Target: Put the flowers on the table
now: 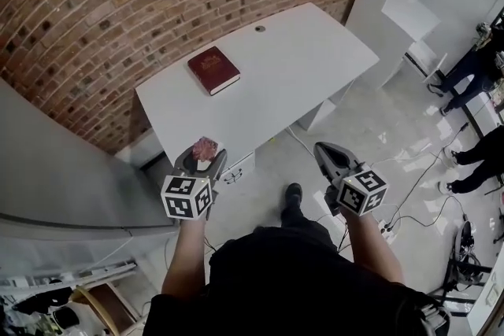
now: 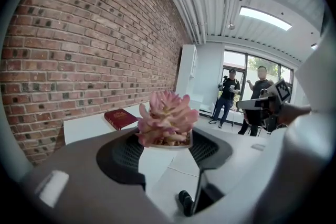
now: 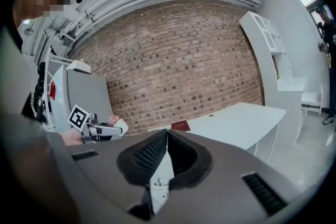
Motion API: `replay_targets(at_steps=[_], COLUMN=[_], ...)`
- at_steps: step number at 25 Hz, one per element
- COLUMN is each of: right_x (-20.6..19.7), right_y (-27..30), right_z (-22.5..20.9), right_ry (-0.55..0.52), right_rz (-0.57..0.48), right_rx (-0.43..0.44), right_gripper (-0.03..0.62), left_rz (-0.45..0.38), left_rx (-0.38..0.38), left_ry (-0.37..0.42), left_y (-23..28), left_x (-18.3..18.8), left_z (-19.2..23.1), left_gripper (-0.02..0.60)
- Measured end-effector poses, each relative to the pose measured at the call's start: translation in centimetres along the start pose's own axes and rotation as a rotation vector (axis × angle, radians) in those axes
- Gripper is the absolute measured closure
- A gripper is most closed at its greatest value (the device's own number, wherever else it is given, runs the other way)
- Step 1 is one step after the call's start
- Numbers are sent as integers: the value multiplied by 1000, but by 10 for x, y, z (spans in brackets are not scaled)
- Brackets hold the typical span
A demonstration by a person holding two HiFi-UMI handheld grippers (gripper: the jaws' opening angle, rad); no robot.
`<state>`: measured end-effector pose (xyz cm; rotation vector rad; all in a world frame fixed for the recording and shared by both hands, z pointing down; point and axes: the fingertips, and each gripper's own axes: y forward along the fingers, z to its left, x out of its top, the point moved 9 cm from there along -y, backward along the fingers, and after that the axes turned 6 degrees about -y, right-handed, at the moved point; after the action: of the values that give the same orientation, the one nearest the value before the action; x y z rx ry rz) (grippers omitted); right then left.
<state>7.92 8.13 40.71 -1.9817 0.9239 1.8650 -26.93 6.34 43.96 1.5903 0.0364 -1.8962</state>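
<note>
A pink succulent in a small pale pot (image 1: 206,148) sits between the jaws of my left gripper (image 1: 203,156), which is shut on the pot and holds it in the air, short of the white table's (image 1: 299,67) near edge. In the left gripper view the flowers (image 2: 165,117) stand upright above the two dark pads, with the table (image 2: 84,126) beyond. My right gripper (image 1: 324,153) hovers over the floor to the right, its jaws shut with nothing between them (image 3: 167,136). It appears in the left gripper view too (image 2: 268,105).
A dark red book (image 1: 213,69) lies on the table's left part. A brick wall (image 1: 118,4) runs behind the table and a grey partition (image 1: 55,169) stands at the left. A white drawer unit (image 1: 239,167) is under the table. People (image 1: 472,67) and cables (image 1: 417,185) are at the right.
</note>
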Motion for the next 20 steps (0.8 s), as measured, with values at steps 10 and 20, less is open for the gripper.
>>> replay_targets(at_steps=[10, 20], right_x=[18, 24], right_y=[76, 121], right_z=[-102, -203], right_ry=[39, 58], right_rz=[24, 71], right_rx=[72, 145], right_gripper=[582, 582], left_rz=[29, 47], left_rx=[54, 112], left_ry=[-36, -48], left_y=[103, 197], left_x=[43, 85], left_z=[14, 4], left_gripper=[316, 316])
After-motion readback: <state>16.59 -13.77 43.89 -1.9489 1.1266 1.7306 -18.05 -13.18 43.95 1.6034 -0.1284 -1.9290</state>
